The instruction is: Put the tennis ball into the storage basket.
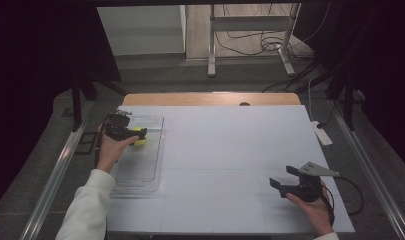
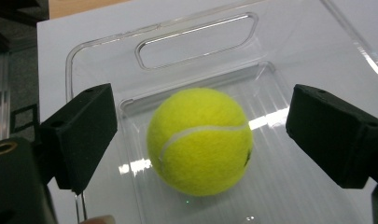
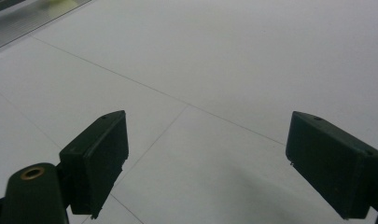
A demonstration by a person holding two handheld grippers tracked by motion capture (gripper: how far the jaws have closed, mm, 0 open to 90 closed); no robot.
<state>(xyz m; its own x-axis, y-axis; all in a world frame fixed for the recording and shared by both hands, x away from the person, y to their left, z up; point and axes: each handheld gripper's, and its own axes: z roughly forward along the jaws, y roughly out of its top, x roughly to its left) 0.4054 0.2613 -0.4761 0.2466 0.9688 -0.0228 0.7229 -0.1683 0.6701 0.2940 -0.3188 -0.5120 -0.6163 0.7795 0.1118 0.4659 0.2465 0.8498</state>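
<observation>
A yellow tennis ball (image 2: 199, 140) rests on the floor of a clear plastic tray (image 2: 196, 42), near the tray's handle end. My left gripper (image 2: 203, 112) is open around the ball, with a gap between each black jaw and the ball. From above, the left gripper (image 1: 135, 134) hovers over the far part of the tray (image 1: 140, 170) at the table's left, with the ball (image 1: 140, 139) just under it. My right gripper (image 1: 284, 176) sits at the front right, open with nothing between its jaws. The right gripper (image 3: 205, 140) faces bare white surface.
The white tabletop (image 1: 230, 145) is marked with faint grid lines. A wooden edge (image 1: 210, 98) shows along the far side. A white power strip (image 1: 321, 133) lies off the right edge. Metal rails run along both sides, and dark curtains surround the space.
</observation>
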